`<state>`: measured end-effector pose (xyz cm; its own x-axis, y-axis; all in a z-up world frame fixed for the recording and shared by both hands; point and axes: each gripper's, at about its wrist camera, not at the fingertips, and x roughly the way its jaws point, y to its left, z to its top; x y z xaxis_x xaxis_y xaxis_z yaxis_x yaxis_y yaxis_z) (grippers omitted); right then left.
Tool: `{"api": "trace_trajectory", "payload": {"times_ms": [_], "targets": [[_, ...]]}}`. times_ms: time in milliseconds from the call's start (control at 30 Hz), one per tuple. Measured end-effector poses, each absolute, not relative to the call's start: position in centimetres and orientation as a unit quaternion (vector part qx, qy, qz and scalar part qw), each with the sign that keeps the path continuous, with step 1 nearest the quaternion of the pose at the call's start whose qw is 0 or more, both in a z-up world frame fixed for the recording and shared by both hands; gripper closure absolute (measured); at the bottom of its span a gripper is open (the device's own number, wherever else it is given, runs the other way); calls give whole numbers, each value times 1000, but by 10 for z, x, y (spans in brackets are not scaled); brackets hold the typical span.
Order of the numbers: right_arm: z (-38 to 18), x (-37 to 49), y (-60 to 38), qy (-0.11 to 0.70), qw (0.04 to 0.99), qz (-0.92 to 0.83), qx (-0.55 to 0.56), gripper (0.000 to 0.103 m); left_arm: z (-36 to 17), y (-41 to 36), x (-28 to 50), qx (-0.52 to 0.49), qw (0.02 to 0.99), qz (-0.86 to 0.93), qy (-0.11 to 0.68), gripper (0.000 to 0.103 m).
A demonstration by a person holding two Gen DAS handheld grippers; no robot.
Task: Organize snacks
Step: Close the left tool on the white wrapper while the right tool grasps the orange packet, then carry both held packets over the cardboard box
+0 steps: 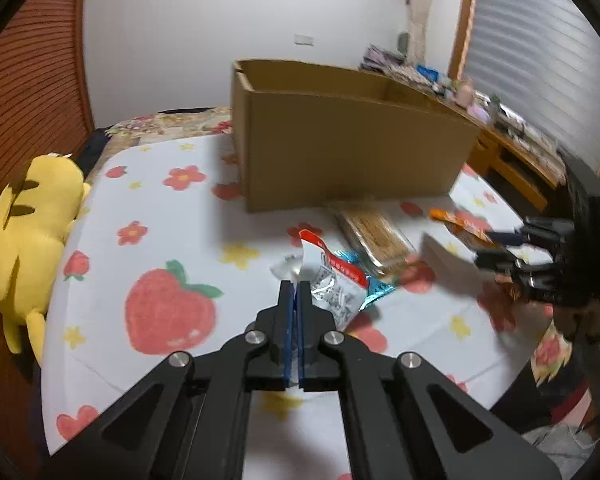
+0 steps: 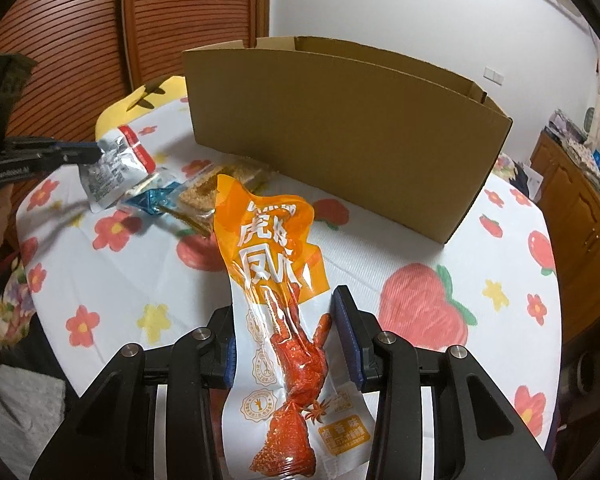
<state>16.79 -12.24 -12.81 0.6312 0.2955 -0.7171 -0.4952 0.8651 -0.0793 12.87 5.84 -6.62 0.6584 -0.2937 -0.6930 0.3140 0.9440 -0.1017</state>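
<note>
Step in hand: transfer of two snacks toward the open brown cardboard box [image 2: 340, 136], which stands on the white cloth with strawberry and flower print [image 2: 420, 248]. Both packets appear lifted clear of the cloth; neither is yet over the box.

The right gripper [image 2: 288, 340] holds the long orange-and-white chicken-foot packet [image 2: 276, 300]. Its blue-padded fingers [image 2: 348, 332] stand part-way apart, one against each side edge of the packet. The packet's long axis runs along the fingers, printed top end pointing forward toward the box wall, lower end back toward the camera.

The left gripper [image 1: 296, 292] has its fingers pressed nearly together, pinching an edge of the small silver foil packet with red top strip [image 1: 332, 284]. From the right wrist view the packet hangs off the fingertips; its exact tilt is hard to judge through motion blur.

Remaining on the cloth, near the box: a small blue foil packet [image 2: 152, 202] and a clear-wrapped tan cracker pack [image 2: 216, 188], lying just beside each other.

Next move, as a judgement: raise each gripper above the box rim, carry the packet over the opening, then spread the fingers. The long packet should go in parallel to the box's longer side.
</note>
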Motion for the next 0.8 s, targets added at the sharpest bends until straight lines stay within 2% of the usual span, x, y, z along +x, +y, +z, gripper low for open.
{"api": "trace_trajectory", "payload": {"times_ms": [100, 400, 800], "targets": [[-128, 168, -122, 368, 893, 221, -134, 63, -69, 47, 124, 41, 914, -162, 370, 103], [-127, 167, -127, 364, 897, 217, -126, 63, -59, 42, 114, 37, 916, -172, 361, 103], [-98, 164, -134, 332, 911, 214, -115, 63, -11, 40, 116, 28, 934, -182, 307, 103]]}}
